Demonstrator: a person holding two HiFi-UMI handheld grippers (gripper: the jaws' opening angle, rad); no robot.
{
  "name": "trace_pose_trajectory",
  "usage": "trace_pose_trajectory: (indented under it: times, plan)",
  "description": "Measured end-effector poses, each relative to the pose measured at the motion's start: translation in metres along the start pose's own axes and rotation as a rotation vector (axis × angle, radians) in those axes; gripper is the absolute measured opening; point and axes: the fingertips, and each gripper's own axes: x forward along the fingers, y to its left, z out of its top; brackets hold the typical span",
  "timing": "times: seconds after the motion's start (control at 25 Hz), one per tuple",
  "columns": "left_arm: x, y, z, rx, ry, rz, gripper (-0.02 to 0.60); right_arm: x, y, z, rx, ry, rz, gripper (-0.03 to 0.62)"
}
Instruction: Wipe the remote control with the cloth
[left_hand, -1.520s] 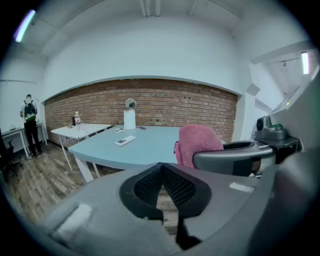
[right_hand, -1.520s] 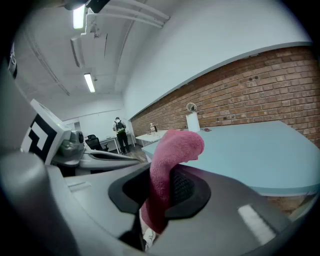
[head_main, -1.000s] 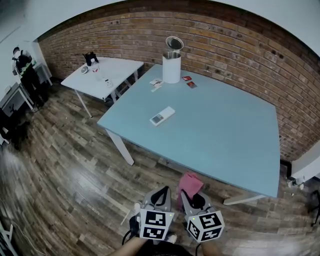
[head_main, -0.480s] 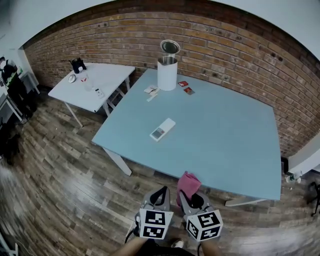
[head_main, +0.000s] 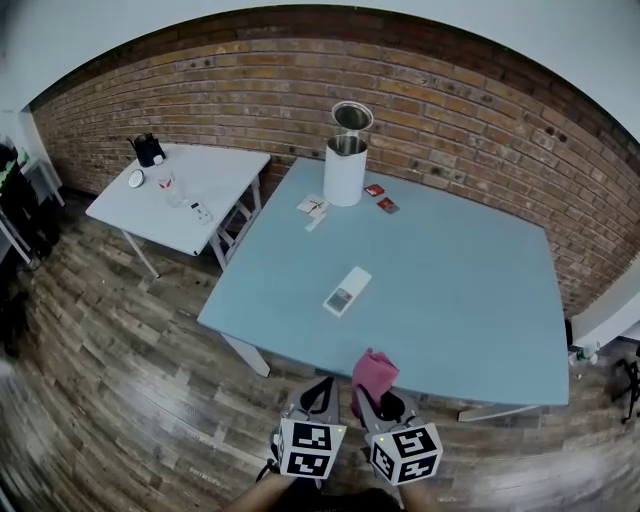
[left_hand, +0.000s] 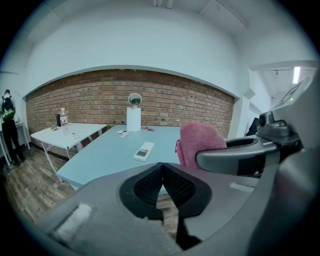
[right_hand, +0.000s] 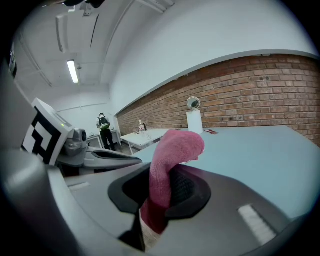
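Cloth (head_main: 374, 370) sits clamped in your right tongs (head_main: 374, 398), your left tongs (head_main: 322, 388) are together and empty, and the remote (head_main: 347, 291) lies ahead on the counter (head_main: 470, 290), well apart from both, its long axis slanting away rightward, neither hand clearly nearer.

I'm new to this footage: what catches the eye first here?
The pink cloth clamped in the right gripper stands out, at the near edge of the light blue table. Next comes the white remote control lying alone mid-table, then the white canister by the brick wall.
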Motion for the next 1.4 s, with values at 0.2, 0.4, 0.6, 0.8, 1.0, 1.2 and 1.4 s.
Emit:
trace_pose_trajectory:
  times: [0.2,0.4,0.6,0.8,1.0,1.2,1.4]
  plan:
    - [0.005,0.03,-0.003,0.023,0.008,-0.007,0.002,0.022,0.011,0.004,0.015,0.0,-0.027,0.078]
    - [0.016,0.045,-0.009,0.064,0.042,-0.019,0.003,0.037,0.011,0.008,0.032,0.001,-0.049,0.078]
    - [0.039,0.051,-0.01,0.093,0.078,-0.03,0.022,0.047,-0.001,0.014,0.033,-0.001,-0.065,0.078]
    - [0.068,0.053,-0.012,0.107,0.104,-0.027,0.025,0.059,-0.025,0.018,0.038,-0.005,-0.075,0.078]
    - [0.102,0.058,-0.005,0.122,0.132,-0.026,0.076,0.075,-0.054,0.03,0.039,-0.002,-0.076,0.078]
    - [0.14,0.064,-0.003,0.139,0.18,-0.046,0.152,0.099,-0.081,0.043,0.046,0.007,-0.062,0.078]
    - [0.175,0.07,-0.007,0.163,0.233,-0.052,0.222,0.12,-0.107,0.056,0.046,0.017,-0.046,0.078]
